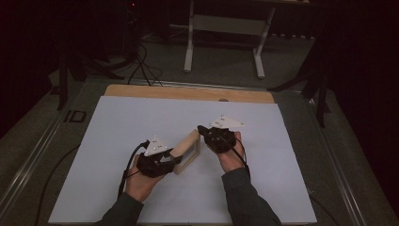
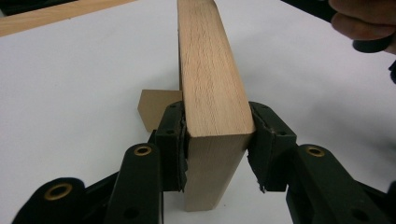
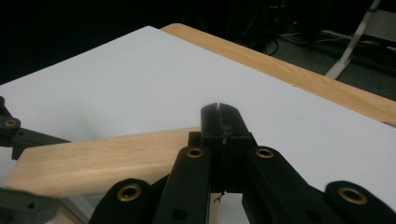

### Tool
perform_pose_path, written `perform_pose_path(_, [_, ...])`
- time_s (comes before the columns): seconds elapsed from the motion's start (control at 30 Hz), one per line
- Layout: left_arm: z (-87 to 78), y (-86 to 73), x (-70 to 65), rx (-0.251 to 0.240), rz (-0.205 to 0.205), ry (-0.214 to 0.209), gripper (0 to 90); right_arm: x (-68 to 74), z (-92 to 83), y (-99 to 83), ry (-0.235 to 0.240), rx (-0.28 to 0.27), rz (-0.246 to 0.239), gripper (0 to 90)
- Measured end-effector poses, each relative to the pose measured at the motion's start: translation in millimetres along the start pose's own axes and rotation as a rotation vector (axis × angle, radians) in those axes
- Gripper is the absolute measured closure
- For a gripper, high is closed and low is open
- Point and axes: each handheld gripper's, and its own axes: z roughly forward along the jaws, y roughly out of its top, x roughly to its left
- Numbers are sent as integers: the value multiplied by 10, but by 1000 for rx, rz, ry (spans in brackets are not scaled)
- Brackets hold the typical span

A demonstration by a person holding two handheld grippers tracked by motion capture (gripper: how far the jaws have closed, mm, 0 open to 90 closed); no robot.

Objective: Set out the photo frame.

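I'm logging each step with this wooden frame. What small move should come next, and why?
Probably reopen the right gripper and bring it onto the wooden frame's far end: its fingers are shut with nothing between them, above the frame's top edge, while the left gripper alone clamps the near end.

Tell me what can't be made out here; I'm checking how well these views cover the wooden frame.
- Wooden frame, high view: too small and dim to show what it encloses.
- Frame's far end, left gripper view: cut off by the top edge.
- Right tool: its shut jaws hide whether anything thin is pinched.
- Left tool: its arms hide the frame's lower part.
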Motion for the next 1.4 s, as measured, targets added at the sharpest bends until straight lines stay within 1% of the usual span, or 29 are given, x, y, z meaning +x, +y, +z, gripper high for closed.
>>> perform_pose_path(0.07, [0,-2,-7,0,1,1,602,10,36,9,3,3,0,898])
perform_pose_path(0.3, [1,-7,-45,2,23,9,601,27,141,28,14,11,0,898])
perform_pose_path(0.47, [-1,-8,-44,3,24,9,601,31,206,26,18,29,3,898])
perform_pose_path(0.77, [-1,-12,-55,3,29,9,600,34,270,46,16,33,2,898])
perform_pose_path(0.87, [1,-13,-56,2,27,9,600,37,295,35,21,46,1,898])
perform_pose_path(1.03, [4,-14,-68,3,36,7,598,49,316,23,24,51,-12,897])
perform_pose_path(1.4, [2,-20,-63,5,47,16,593,52,291,1,21,46,-10,897])
